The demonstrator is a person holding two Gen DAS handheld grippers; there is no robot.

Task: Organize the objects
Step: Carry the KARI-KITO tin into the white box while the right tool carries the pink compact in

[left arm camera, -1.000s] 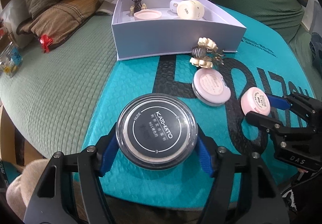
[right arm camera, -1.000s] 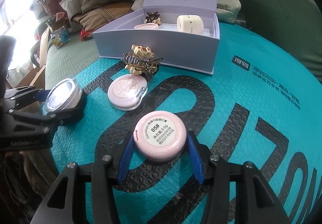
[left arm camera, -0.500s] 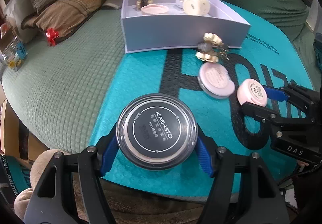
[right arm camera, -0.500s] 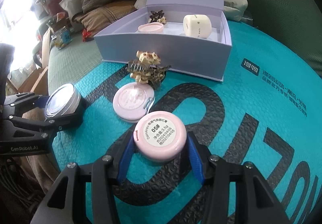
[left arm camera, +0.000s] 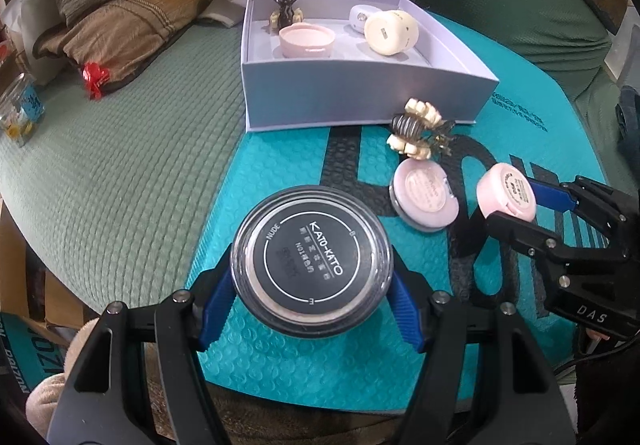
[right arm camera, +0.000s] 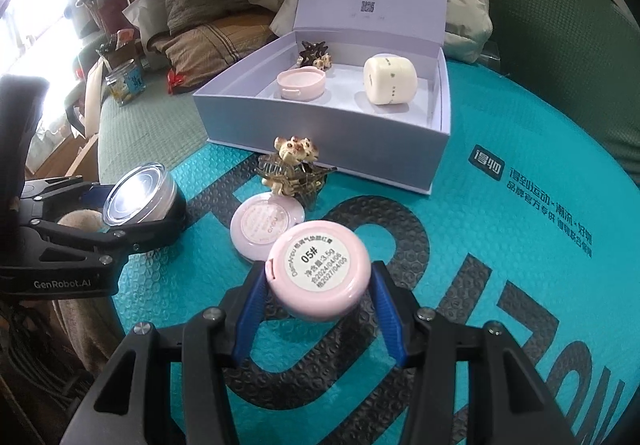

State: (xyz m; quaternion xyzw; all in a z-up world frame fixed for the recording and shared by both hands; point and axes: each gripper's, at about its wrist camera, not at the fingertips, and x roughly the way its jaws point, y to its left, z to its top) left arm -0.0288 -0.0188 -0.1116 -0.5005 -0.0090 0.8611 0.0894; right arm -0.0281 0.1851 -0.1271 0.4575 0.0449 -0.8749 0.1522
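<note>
You hold two containers: your left gripper (left arm camera: 312, 279) has its jaws clamped on the black-lidded powder jar (left arm camera: 311, 261) at lower centre, your right gripper (right arm camera: 318, 291) on a pink compact (right arm camera: 318, 269). A third compact (right arm camera: 267, 231) and one hair claw (right arm camera: 292, 173) lie on the teal mat (right arm camera: 500, 245). The open box (right arm camera: 320, 125), upper centre, holds four items, the claw clip (right arm camera: 314, 55) half hidden.

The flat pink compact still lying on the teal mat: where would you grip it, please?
Grip the flat pink compact across its round rim, coming from above. It lies flat, lid up; keep the fingers off the side where the hair claw touches it.
</note>
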